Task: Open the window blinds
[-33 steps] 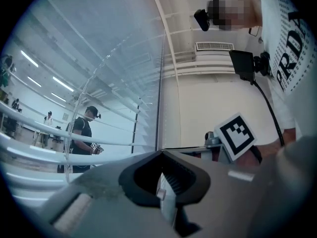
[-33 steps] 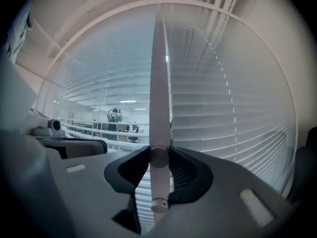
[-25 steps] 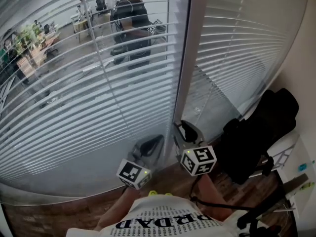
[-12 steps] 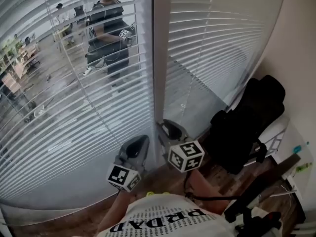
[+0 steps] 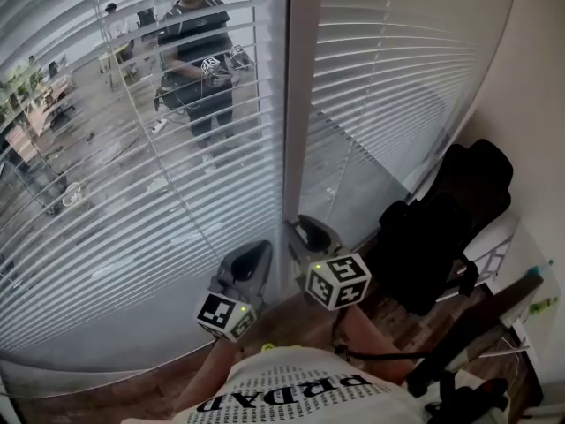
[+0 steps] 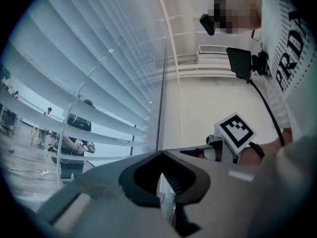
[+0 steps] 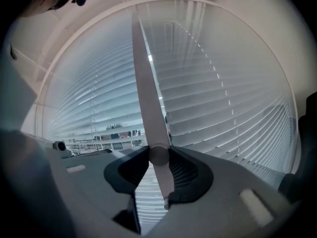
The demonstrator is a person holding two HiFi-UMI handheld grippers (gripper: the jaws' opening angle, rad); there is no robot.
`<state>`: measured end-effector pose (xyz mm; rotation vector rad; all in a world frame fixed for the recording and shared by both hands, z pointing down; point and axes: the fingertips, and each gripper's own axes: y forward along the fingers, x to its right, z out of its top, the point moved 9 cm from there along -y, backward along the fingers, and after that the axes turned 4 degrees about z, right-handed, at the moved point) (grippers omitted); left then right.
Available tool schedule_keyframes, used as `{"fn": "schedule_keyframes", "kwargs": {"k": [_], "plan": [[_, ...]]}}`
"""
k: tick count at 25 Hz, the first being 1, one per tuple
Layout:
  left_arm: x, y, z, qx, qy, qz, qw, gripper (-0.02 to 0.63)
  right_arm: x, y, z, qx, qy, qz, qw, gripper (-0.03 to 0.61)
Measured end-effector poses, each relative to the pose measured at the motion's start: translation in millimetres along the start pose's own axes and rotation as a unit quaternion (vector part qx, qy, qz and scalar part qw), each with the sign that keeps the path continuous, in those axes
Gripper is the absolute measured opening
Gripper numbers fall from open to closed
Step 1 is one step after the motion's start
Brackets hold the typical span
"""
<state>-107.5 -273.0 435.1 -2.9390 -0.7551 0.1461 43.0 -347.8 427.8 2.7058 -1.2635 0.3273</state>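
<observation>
Right gripper view: right gripper [image 7: 159, 157] jaws clamp the tilt wand [image 7: 147, 93]; left gripper [image 6: 161, 155] jaws together, empty; twisting step seemingly in hand; next, roll wand until slats [image 5: 124, 219] flatten.

Daylight pours in through the blinds [image 5: 132, 219], so the slats look bright and kinda washed out, and the floor corner at lower right stays dim. Both gripper views are heavy fisheye with black corners, and the wand [image 7: 151, 128] up close is soft.
</observation>
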Motion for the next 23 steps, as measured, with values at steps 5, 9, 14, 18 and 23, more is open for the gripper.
{"fn": "schedule_keyframes", "kwargs": {"k": [5, 9, 14, 18, 23], "plan": [[-1.2, 2.0, -12.5, 0.002, -0.003, 0.0, 1.0, -0.009, 5.4, 0.8, -11.0, 0.005, -0.003, -0.006, 1.0, 0.133], [-0.7, 0.7, -5.1, 0.005, -0.01, 0.002, 0.9999, -0.009, 1.6, 0.7, -6.9, 0.008, -0.005, -0.006, 1.0, 0.133], [-3.1, 0.1, -4.8, 0.003, -0.003, -0.003, 1.0, -0.009, -0.7, 2.1, -5.4, 0.009, -0.011, -0.007, 1.0, 0.133], [-1.1, 2.1, -13.5, 0.0, -0.003, -0.001, 1.0, -0.009, 5.1, 0.3, -11.8, 0.009, -0.014, -0.007, 1.0, 0.133], [-0.3, 0.7, -1.0, -0.003, -0.007, 0.002, 1.0, -0.009, 1.2, 0.3, -5.5, 0.01, -0.015, -0.006, 1.0, 0.133]]}}
